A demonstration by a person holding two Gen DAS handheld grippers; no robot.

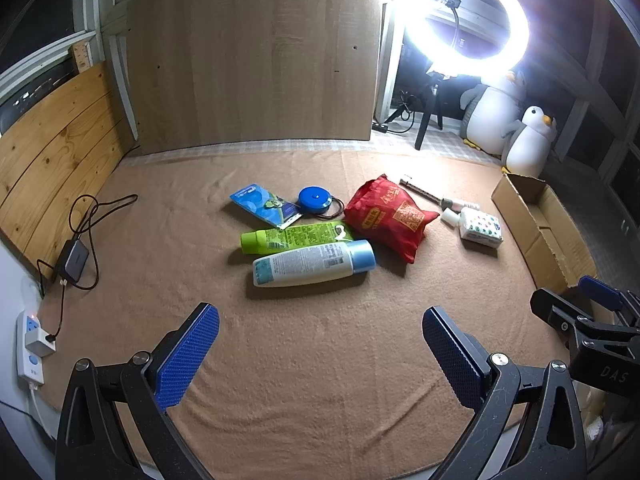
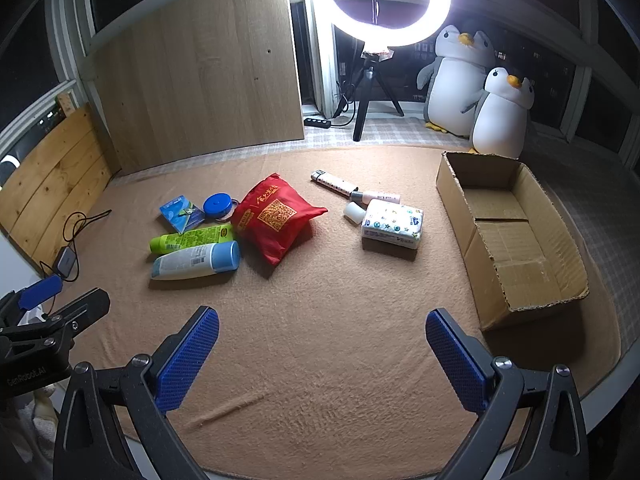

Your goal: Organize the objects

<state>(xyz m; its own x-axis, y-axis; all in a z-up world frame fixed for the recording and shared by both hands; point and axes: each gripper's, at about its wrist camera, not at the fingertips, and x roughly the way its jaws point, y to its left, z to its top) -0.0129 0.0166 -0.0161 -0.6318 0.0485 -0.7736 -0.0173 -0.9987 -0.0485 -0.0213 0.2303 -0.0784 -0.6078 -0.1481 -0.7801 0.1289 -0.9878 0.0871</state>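
Left wrist view. Left gripper point(image 1: 320, 344) spread wide, nothing between its blue pads, hovering over the tan blanket point(image 1: 320, 360). Right gripper point(image 1: 588, 312) at the right edge; "DAS" legible on its black body; its spread cannot be judged here. Mid-blanket cluster: white bottle with pale blue cap point(image 1: 314, 263) lying alongside a green bottle point(image 1: 296, 235), print too small to read; blue card packet point(image 1: 265, 205); blue round case point(image 1: 316, 199); red bag point(image 1: 386, 218) with gold characters and a QR-like square. Off to the right, a patterned tissue pack point(image 1: 480, 227). Cardboard box point(image 1: 540, 224) stands open beyond. Ring light point(image 1: 466, 16) glares.

Right wrist view. Right gripper point(image 2: 322, 346) released, holding nothing. Left gripper point(image 2: 48, 320) at left edge, "GenRobot.AI" on it. Box point(image 2: 516, 240) well apart from the cluster. Two plush penguins point(image 2: 480, 88) behind. Charger and cable point(image 2: 66, 258) at left.
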